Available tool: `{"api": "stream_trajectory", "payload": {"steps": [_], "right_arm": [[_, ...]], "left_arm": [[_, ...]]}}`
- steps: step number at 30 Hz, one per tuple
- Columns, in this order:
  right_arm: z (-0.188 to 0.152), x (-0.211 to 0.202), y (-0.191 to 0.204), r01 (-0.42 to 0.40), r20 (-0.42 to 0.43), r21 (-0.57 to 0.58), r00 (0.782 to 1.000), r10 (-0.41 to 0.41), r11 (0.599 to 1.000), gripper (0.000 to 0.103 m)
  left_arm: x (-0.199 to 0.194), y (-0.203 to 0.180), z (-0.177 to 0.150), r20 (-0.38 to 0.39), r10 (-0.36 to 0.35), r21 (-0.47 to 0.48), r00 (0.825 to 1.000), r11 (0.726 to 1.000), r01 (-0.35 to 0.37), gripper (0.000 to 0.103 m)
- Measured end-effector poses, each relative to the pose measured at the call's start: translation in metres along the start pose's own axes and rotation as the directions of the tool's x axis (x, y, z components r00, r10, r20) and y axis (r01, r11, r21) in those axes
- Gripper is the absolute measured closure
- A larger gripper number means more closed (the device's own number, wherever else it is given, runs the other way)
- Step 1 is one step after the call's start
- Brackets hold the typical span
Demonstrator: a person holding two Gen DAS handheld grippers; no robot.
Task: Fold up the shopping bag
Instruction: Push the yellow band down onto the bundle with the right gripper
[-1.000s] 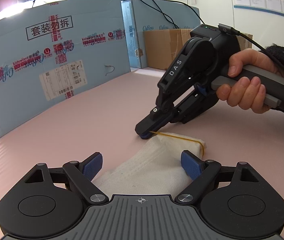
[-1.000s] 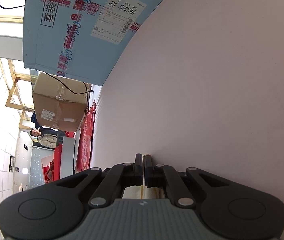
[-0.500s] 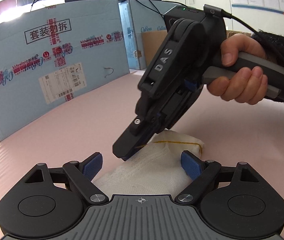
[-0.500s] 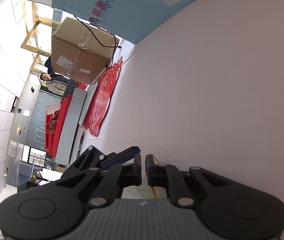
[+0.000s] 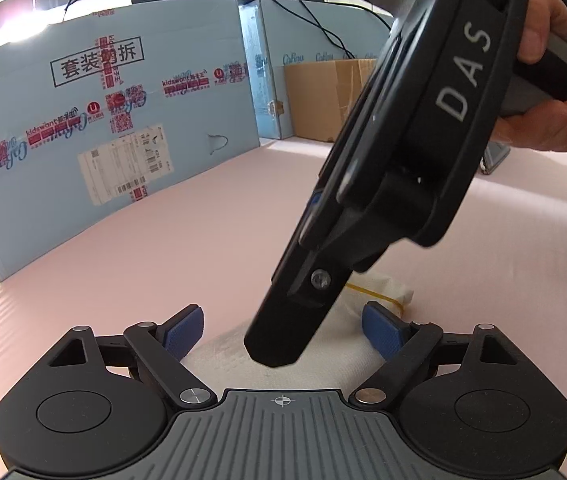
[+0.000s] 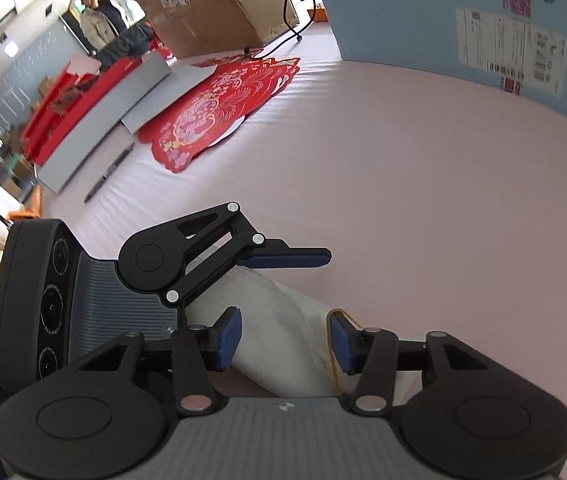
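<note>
bag: the white bag (image 5: 227, 350) lies folded into a thick roll on the pink table (image 5: 187, 216), with a yellow band (image 5: 375, 294) around its far end.
bag axis: in the left wrist view the roll runs from under the camera away toward the upper right; its banded end is the far one.
left gripper: the left gripper (image 5: 283, 324) has its blue pads (image 5: 181, 330) spread wide, one on each side of the near part of the roll. No pad looks to press on the cloth, though the near end is hidden under the gripper body.
right gripper: the right gripper (image 6: 285, 338) hangs over the roll, tilted steeply down, with the person's hand (image 5: 543, 92) on its handle. Its jaws are opening; the bag (image 6: 279, 344) lies between them, and neither pad seems to bear on it.
band from the right: in the right wrist view the band (image 6: 333, 364) shows just inside the right-hand pad.
which is nearer: the right gripper sits above the banded far half, the left over the near half, so each has one end of the roll.
step, as I judge it: the folding looks all but done, with the bundle bound and being let go.
risk: the roll may loosen if the band sits too close to its end.
</note>
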State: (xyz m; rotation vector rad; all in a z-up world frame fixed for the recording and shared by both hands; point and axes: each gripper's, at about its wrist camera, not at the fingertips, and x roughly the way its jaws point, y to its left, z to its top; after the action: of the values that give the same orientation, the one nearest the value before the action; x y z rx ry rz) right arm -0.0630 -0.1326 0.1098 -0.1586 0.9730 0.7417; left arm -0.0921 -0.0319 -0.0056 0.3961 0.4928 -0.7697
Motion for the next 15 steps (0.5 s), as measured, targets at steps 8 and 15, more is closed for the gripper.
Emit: {"api": "stream_trajectory", "payload": {"steps": [8, 15], "right_arm": [[-0.012, -0.043, -0.046, 0.005, 0.155, 0.149, 0.987, -0.029, 0.989, 0.05], [-0.05, -0.03, -0.09, -0.03, 0.193, 0.287, 0.981, -0.027, 0.958, 0.059]], "left_arm": [[0.0, -0.002, 0.002, 0.004, 0.008, 0.007, 1.0, 1.0, -0.008, 0.014], [-0.002, -0.003, 0.002, 0.01, 0.021, 0.015, 1.0, 1.0, -0.021, 0.014]]}}
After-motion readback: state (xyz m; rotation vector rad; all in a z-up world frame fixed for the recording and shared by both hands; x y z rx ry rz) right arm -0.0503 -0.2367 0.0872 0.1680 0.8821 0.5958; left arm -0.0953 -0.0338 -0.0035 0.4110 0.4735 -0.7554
